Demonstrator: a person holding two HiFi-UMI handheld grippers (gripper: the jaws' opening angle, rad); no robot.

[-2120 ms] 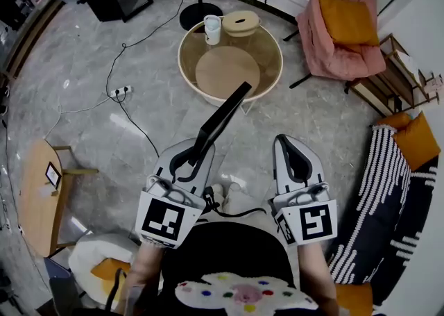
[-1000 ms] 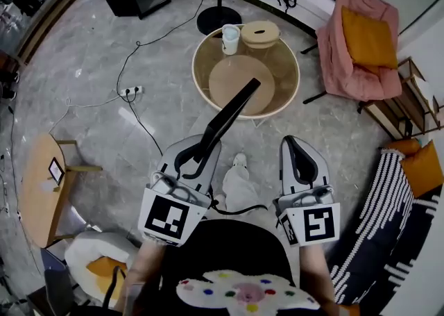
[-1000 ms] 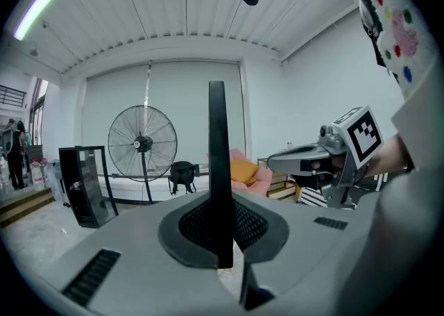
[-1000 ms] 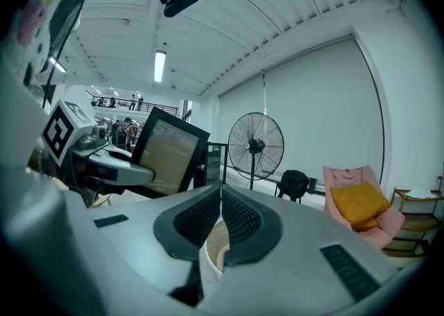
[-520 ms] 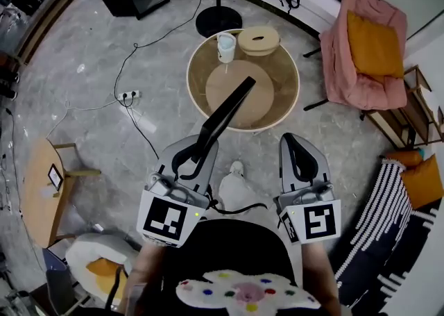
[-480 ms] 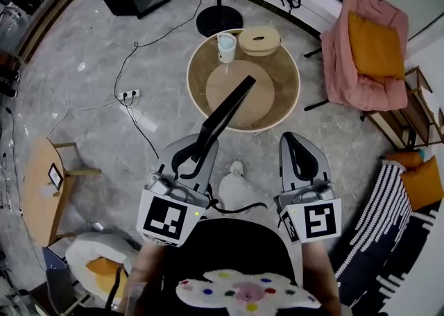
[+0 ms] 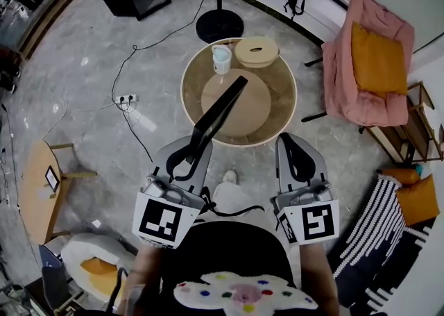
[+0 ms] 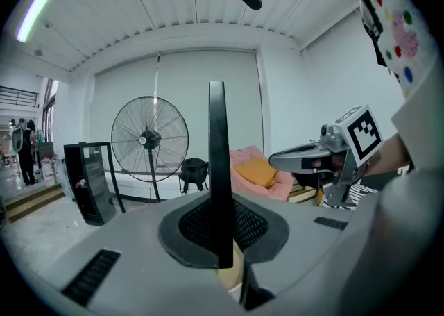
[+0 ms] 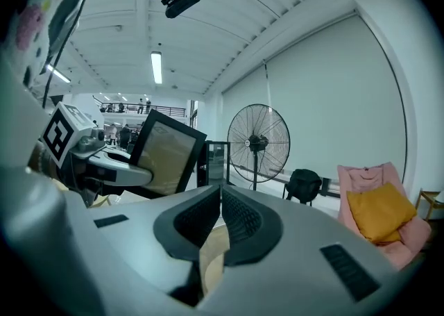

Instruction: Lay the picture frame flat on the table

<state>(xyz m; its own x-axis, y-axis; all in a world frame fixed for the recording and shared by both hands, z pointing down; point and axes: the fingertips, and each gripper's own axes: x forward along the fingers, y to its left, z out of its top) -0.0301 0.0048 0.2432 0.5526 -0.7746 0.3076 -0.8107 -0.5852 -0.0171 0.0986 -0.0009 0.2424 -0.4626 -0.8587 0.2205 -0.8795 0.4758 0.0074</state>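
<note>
- Two grippers in head view: left gripper (image 7: pixel 186 151) clamps the picture frame (image 7: pixel 220 110) by its lower end. The frame's top overlaps the round table (image 7: pixel 284 110) at centre-top of the picture. Right gripper (image 7: pixel 291 142) at lower right, jaws together, empty. Cup (image 7: pixel 221 58) & wooden lid (image 7: pixel 256 51) sit on the table's far side.
- Left gripper view: jaws narrow, pinching the frame (image 8: pixel 217 169), which stands edge-on & upright mid-picture.
- Right gripper view: pads closed on nothing; frame (image 9: pixel 166 151) at left, in the air.
- Progress: frame is in hand, not yet down. To do, I'd judge: reach the table, tilt the frame flat, let go.
</note>
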